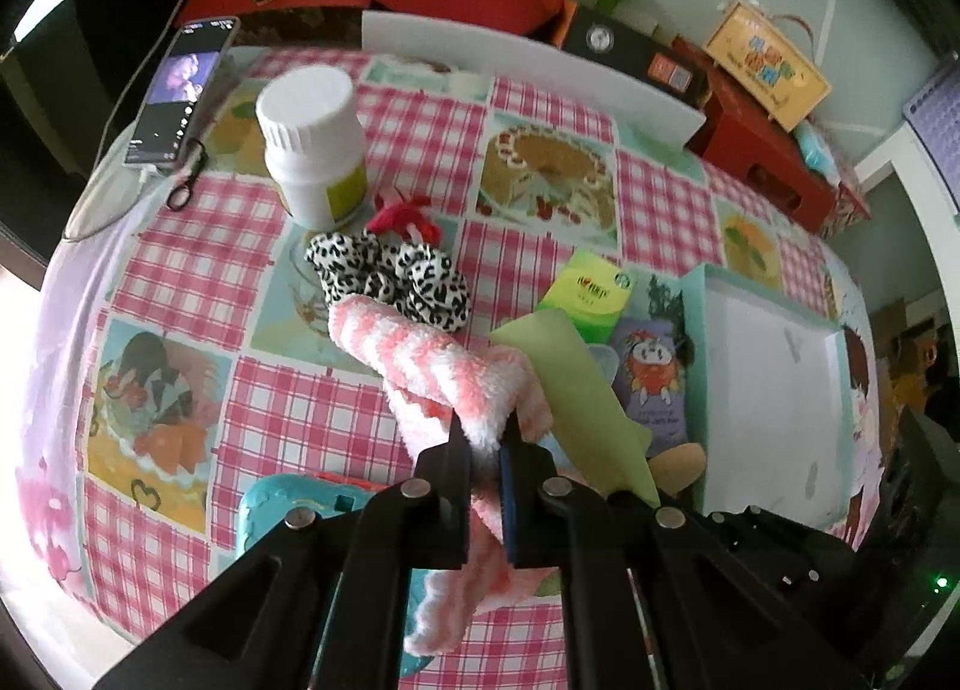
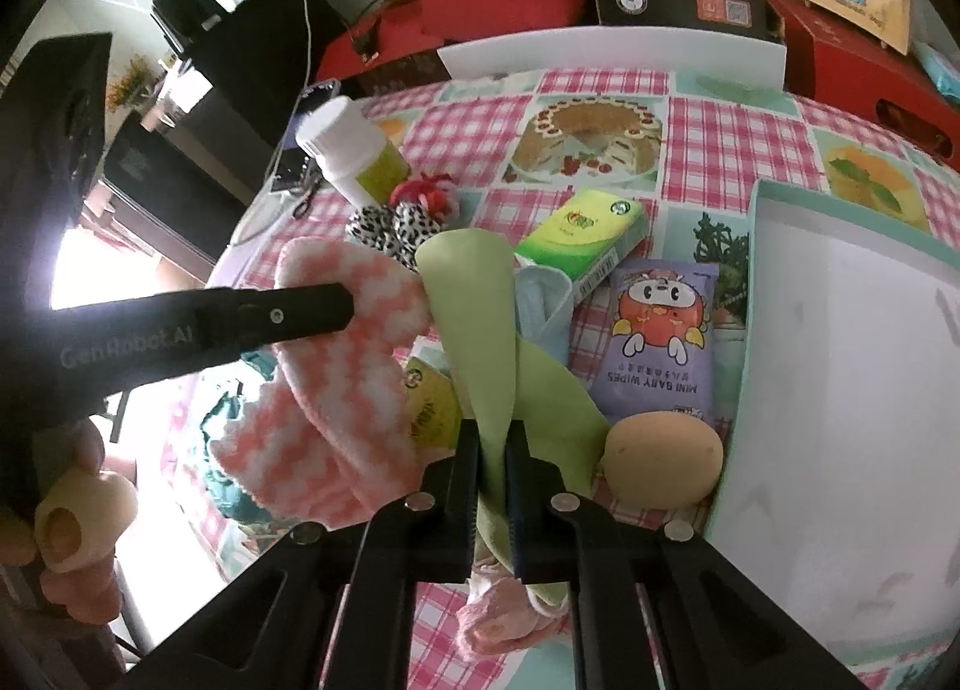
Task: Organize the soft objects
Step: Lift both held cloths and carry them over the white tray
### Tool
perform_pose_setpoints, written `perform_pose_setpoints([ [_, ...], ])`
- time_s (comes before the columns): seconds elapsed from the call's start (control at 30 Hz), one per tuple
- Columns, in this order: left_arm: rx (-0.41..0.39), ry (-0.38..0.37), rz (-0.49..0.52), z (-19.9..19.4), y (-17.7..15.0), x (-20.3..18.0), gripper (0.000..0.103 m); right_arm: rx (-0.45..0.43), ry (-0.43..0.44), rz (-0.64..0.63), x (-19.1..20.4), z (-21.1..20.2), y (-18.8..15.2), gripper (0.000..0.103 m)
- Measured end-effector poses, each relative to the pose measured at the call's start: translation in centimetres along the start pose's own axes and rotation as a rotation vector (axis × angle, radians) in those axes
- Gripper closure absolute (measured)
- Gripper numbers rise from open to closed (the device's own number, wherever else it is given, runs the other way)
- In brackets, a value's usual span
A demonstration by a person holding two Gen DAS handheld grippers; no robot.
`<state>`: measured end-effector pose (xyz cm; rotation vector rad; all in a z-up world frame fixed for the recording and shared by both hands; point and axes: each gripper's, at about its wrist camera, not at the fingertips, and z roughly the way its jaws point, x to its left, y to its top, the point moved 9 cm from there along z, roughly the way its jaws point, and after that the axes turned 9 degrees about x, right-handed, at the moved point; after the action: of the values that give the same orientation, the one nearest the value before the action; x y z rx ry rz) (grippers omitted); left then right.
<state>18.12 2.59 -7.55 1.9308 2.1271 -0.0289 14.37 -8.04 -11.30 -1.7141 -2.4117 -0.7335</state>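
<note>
Your left gripper (image 1: 485, 438) is pinched tight on one fluffy pink-and-white striped sock (image 1: 432, 366); it hangs past both fingertips. Your right gripper (image 2: 492, 444) is pinched tight on one thin light-green cloth (image 2: 480, 306), which stands up between its fingers. Both are light, soft and floppy, so they will sag and swing. Grab them by a thick fold so they don't slip. Just right of the right fingers sits one squishy tan egg-shaped sponge (image 2: 660, 462). Beyond the left fingertips lies one black-and-white spotted fabric scrunchie (image 1: 390, 276).
</note>
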Motion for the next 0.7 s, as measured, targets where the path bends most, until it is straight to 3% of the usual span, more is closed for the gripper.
perform_pose_setpoints([
  [0.33, -0.098, -0.035, -0.026, -3.9, 0.2, -0.1, 0.096, -0.083, 0.06, 0.02, 0.7, -3.2, 0.5, 0.095],
  [0.7, -0.224, -0.082, -0.044, -9.6, -0.2, -1.3, 0.096, -0.245, 0.056, 0.061, -0.1, -10.3, 1.1, 0.095],
])
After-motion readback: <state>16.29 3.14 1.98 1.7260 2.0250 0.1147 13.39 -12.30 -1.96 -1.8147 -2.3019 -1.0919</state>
